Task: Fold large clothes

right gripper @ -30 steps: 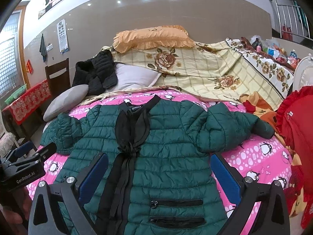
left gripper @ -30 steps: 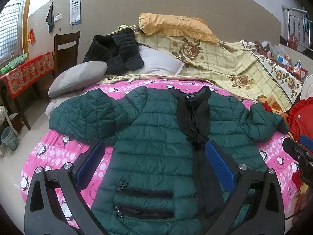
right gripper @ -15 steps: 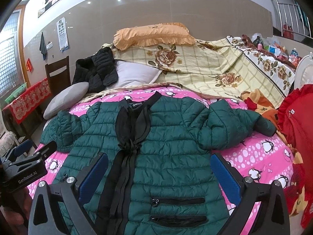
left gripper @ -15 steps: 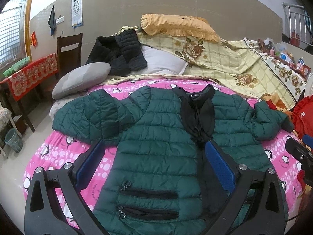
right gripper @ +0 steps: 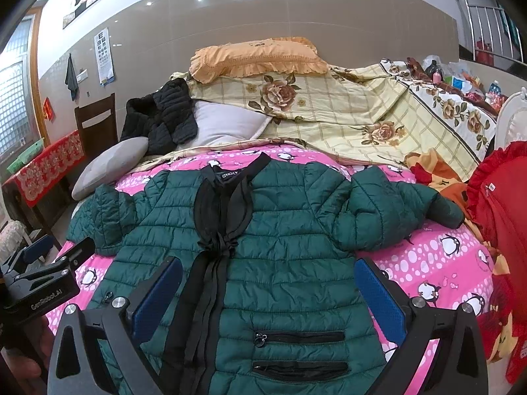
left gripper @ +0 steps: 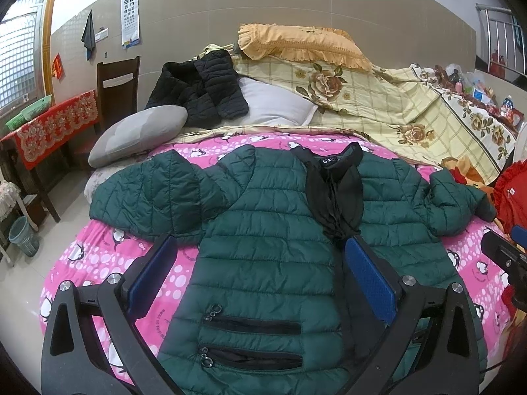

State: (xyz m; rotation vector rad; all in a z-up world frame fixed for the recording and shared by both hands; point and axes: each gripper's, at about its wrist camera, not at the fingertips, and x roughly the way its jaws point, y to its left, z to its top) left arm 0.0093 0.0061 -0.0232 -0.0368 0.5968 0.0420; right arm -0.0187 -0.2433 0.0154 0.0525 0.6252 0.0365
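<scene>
Left wrist: pink bedspread (left gripper: 98, 256), wooden chair (left gripper: 117, 89)

Read on the collar label (right gripper: 231, 175) of the green jacket (right gripper: 280, 247): "GHOLY", white letters on black, cut off partway in the left wrist view. Printed on the side of the left gripper (right gripper: 39, 276), at the jacket's left edge: "GenRobot.AI". Seen on the wall far behind the jacket: an eye chart (left gripper: 130, 16) topped by a large "E", smaller rows too fine to read. Nothing legible on the red sign (left gripper: 56, 65) by the window.
</scene>
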